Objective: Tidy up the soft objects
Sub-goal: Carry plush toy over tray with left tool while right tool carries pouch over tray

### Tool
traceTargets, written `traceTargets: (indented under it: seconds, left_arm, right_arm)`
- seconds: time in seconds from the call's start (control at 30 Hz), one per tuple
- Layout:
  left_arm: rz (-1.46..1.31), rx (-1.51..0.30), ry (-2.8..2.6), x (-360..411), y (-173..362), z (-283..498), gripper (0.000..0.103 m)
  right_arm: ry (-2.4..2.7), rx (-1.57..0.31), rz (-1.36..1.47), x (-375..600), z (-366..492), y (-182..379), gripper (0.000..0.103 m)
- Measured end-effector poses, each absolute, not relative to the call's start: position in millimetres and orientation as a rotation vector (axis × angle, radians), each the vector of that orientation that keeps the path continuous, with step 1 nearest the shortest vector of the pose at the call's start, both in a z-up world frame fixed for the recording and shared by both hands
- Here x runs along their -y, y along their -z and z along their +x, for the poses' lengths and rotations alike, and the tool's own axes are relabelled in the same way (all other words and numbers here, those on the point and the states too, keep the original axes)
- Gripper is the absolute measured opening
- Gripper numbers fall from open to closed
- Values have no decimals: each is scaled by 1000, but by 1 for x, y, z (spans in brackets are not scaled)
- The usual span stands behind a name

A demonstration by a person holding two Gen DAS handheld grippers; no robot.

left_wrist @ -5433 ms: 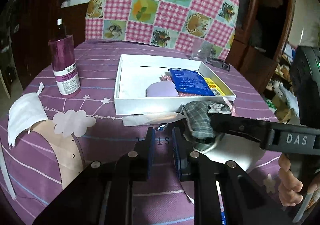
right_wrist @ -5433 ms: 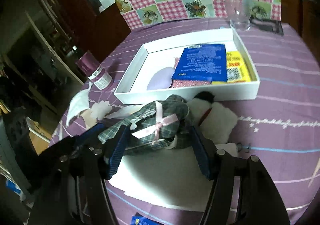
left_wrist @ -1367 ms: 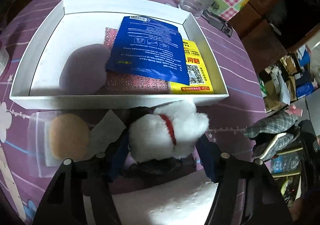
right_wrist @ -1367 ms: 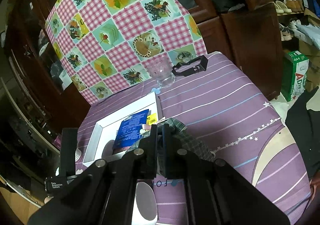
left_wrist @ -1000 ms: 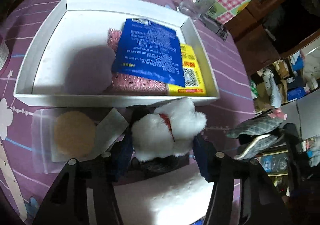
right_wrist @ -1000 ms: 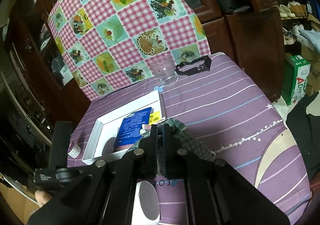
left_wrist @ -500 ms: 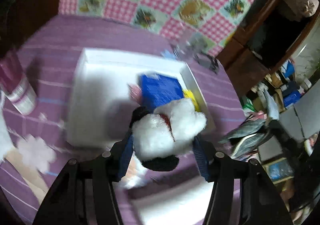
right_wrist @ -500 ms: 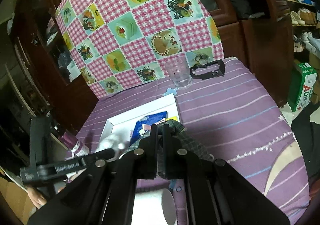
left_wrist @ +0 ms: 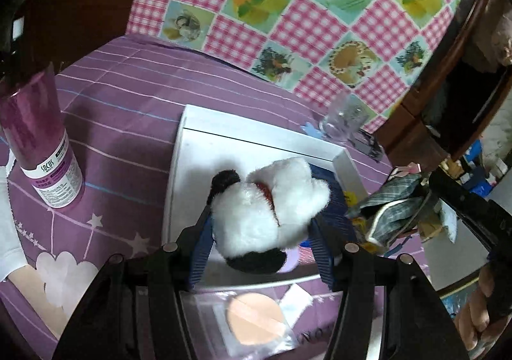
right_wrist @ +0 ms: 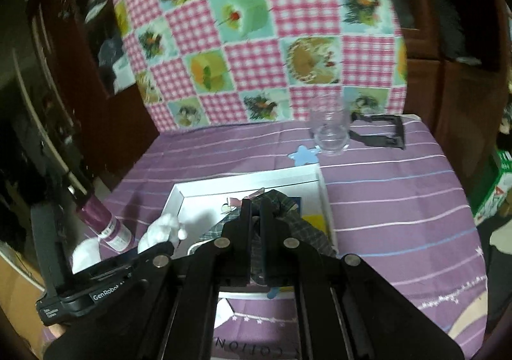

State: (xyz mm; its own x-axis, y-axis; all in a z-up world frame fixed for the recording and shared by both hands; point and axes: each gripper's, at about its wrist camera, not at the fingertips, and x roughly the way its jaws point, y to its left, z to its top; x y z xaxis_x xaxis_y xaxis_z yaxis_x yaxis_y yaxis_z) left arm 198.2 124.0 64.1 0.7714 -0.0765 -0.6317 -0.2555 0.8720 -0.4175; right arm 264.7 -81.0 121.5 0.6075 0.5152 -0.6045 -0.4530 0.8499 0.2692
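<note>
A: Where do we stand with the plush (left_wrist: pixel 265 216)?

B: We have it clamped in the left gripper (left_wrist: pixel 259 248), its blue pads pressing each flank. It hangs above the near-left part of the white box (left_wrist: pixel 204 135), over bare floor. The box lies straight ahead of and below that gripper, so the coming move looks like a plain descent.

A: Which way does the plush run?

B: Its long axis lies across the gripper, black ear toward the left, white body toward the right, red collar between.

A: And the right side?

B: The right gripper (right_wrist: pixel 255 222) is pinched nearly closed on the plaid pouch (right_wrist: pixel 288 225), pink ribbon poking out at the tip. It hovers over the box's right half, above the blue packet (left_wrist: pixel 332 196) and the yellow one beside it.

A: So which hand is nearer to setting down?

B: We judge the left one nearer: open floor lies under it, while the right half is already crowded.

A: Count what we see.

B: One plush, one pouch, one box, two grippers. On the tabletop (left_wrist: pixel 128 97): one purple bottle (left_wrist: pixel 38 142), one glass (right_wrist: pixel 329 132), one bagged round pad (left_wrist: pixel 252 318) just in front of the box.

A: Anything unclear?

B: What else lies beneath the plush; it hides that patch.
</note>
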Motion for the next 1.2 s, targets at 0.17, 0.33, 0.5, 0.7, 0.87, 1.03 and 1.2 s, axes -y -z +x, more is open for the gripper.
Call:
traceTargets:
  seconds: [0.17, 0.33, 0.5, 0.7, 0.87, 1.03, 1.2]
  left_arm:
    - [-488, -741, -120, -121, -50, 206, 56]
    - [-331, -852, -254, -109, -38, 218, 56]
    - [-286, -882, -284, -104, -35, 220, 57]
    - [-290, -876, -277, -103, -36, 219, 66]
    - [-284, -876, -251, -102, -44, 216, 70]
    - [-248, -846, -262, -97, -54, 215, 74]
    - [-253, -812, -260, -97, -64, 212, 74]
  right_arm:
    - [-524, -737, -4, 56, 275, -108, 6]
    - [-482, -744, -108, 49, 280, -96, 6]
    - [-516, -788, -151, 43, 281, -87, 6]
    - [-515, -782, -165, 38, 281, -78, 6]
    - [-580, -824, 48, 59, 297, -71, 7]
    - [-630, -890, 268, 80, 309, -67, 19]
    - [-605, -852, 229, 82, 299, -83, 51]
